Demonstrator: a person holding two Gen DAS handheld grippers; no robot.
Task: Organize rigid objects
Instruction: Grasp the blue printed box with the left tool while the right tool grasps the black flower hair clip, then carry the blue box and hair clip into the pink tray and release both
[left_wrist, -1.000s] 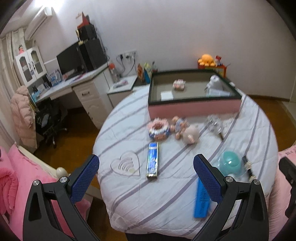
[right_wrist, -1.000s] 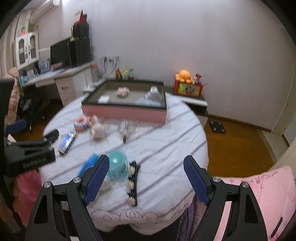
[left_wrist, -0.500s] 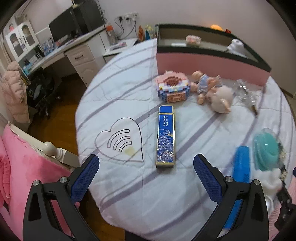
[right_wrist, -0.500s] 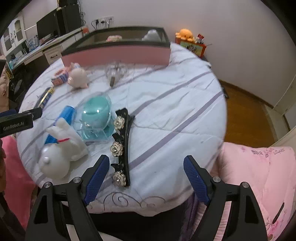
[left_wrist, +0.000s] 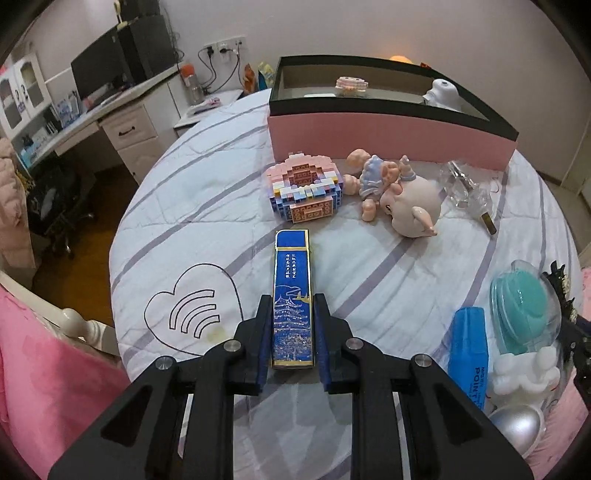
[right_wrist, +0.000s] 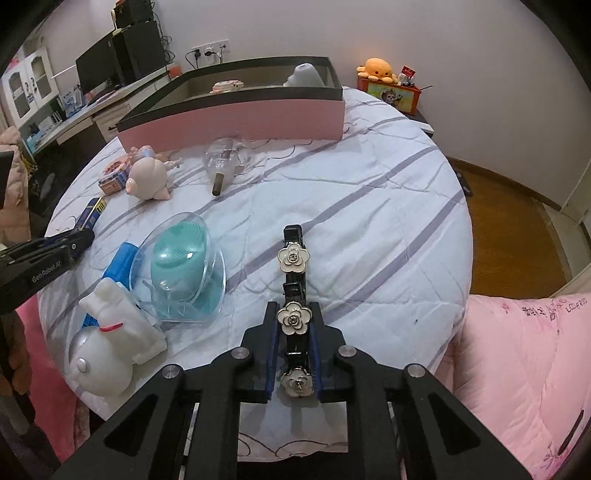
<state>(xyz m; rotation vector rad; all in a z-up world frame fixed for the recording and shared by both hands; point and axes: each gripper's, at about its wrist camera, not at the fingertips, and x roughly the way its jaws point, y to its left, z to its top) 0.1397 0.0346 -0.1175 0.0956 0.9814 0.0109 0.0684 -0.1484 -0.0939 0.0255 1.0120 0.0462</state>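
Observation:
My left gripper (left_wrist: 293, 308) is shut on a long blue and gold box (left_wrist: 293, 288) that lies on the round table's striped cloth (left_wrist: 207, 206). My right gripper (right_wrist: 293, 314) is shut on a black hair clip with white flowers (right_wrist: 293, 258) near the table's front edge. The left gripper also shows at the left of the right wrist view (right_wrist: 83, 236). A pink storage box with a dark rim (left_wrist: 388, 136) stands at the back of the table and holds a small block model and a white figure.
On the cloth lie a pink block model (left_wrist: 304, 190), a baby doll (left_wrist: 399, 192), a clear glass bottle (right_wrist: 225, 162), a teal brush in a clear case (right_wrist: 181, 266), a blue case (left_wrist: 469, 354) and a white rabbit figure (right_wrist: 107, 343). Pink bedding (right_wrist: 524, 369) lies right.
Both grippers have come down and forward to the table and gone from wide open to shut, the left on the blue box, the right on the hair clip.

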